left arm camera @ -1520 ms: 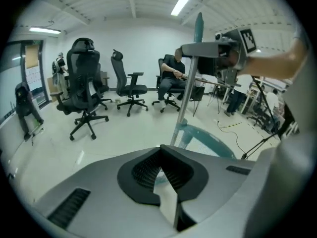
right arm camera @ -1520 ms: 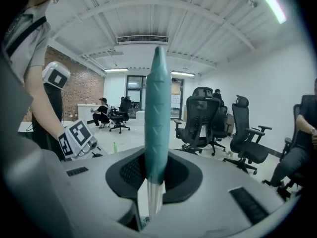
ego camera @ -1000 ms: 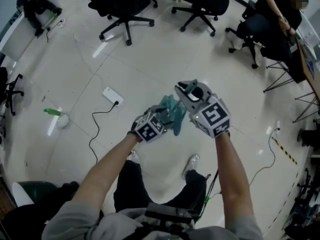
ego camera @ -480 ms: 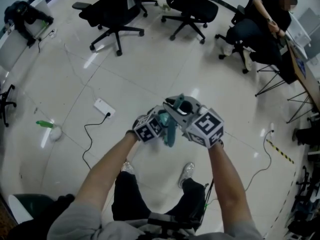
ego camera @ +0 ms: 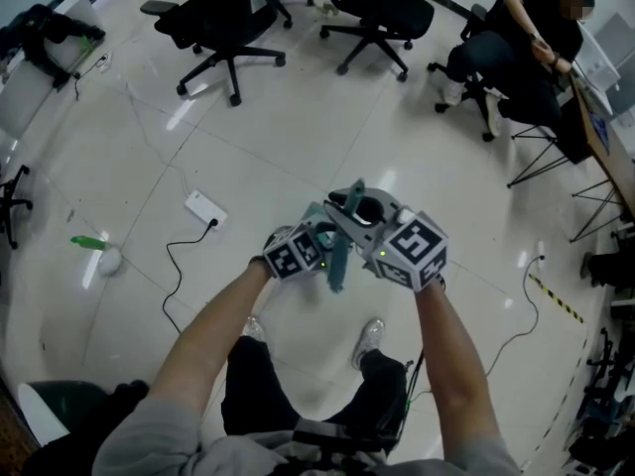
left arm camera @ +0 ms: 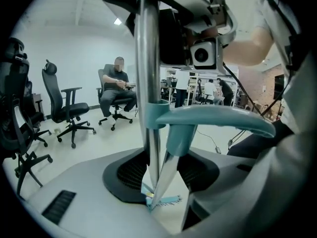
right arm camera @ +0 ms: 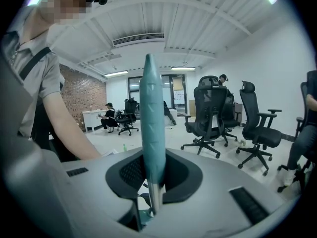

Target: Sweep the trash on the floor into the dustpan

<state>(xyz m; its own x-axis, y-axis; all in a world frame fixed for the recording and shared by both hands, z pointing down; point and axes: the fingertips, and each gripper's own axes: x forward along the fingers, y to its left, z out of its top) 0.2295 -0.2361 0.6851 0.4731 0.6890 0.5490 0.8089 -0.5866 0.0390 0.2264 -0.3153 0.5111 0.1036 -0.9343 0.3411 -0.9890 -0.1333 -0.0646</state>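
Above the floor (ego camera: 298, 137), my left claw (left arm camera: 166, 202) has just been closing, loose round the pole (left arm camera: 147, 58); right claw (right arm camera: 148, 205) clamps the handle (right arm camera: 151, 128), sweeping soon.

Teal handle (right arm camera: 151, 118), black chairs (ego camera: 226, 13), white floor (ego camera: 298, 147).

No text, label, brand or number is legible anywhere here.
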